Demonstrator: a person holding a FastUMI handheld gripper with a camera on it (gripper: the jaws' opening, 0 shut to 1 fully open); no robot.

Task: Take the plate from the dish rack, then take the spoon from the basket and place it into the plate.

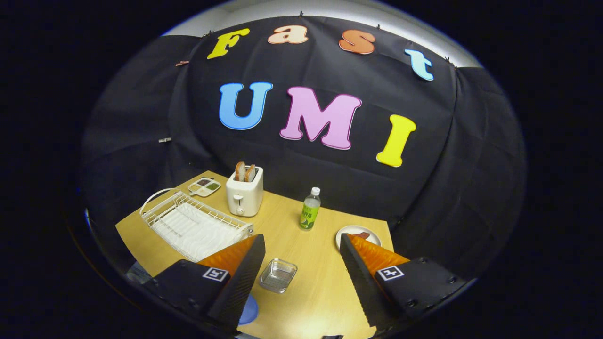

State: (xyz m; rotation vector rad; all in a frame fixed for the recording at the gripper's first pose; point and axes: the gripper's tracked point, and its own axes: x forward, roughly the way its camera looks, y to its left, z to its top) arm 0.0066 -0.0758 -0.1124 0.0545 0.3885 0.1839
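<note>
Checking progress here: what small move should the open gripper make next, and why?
Probably just ease back: the gripper is open and empty, the dish rack looks bare, the plate lies on the table beyond one finger with a reddish-brown thing, perhaps the spoon, in it, and the basket between the fingers looks empty.

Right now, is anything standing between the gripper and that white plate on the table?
Nothing visible. The open gripper holds nothing, and the plate lies just beyond its right finger, whose tip covers the plate's near edge. The green bottle stands apart, off that path.
</note>
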